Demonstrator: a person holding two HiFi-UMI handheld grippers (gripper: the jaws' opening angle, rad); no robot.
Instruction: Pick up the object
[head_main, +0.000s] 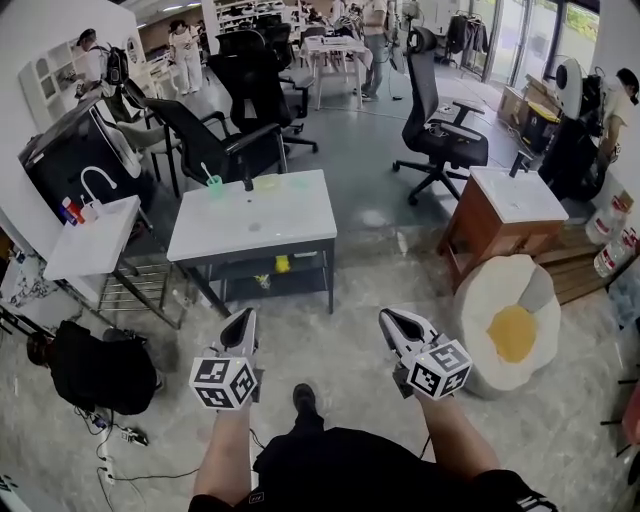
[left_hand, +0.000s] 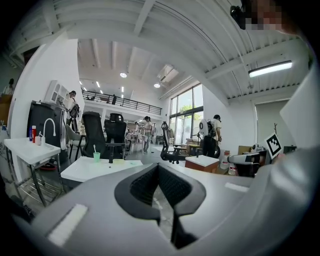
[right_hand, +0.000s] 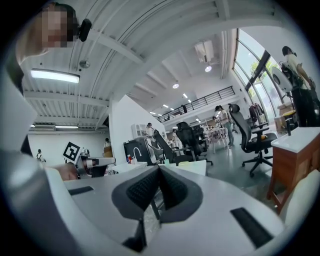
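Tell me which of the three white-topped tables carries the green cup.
The low central table, green cup at its far left corner. The left table holds a white faucet; the right table has a wooden base.

Daylight from tall windows (left_hand: 186, 117) and ceiling strip lights (left_hand: 270, 68) lit the hall brightly and evenly, leaving soft shadow beneath the desk (head_main: 280, 215) and a glint on the floor (head_main: 375, 217); fisheye lenses curved the edges into black corners, the near foreground blurred

Head view steeply down, gripper views level, sharing table (head_main: 270, 215)
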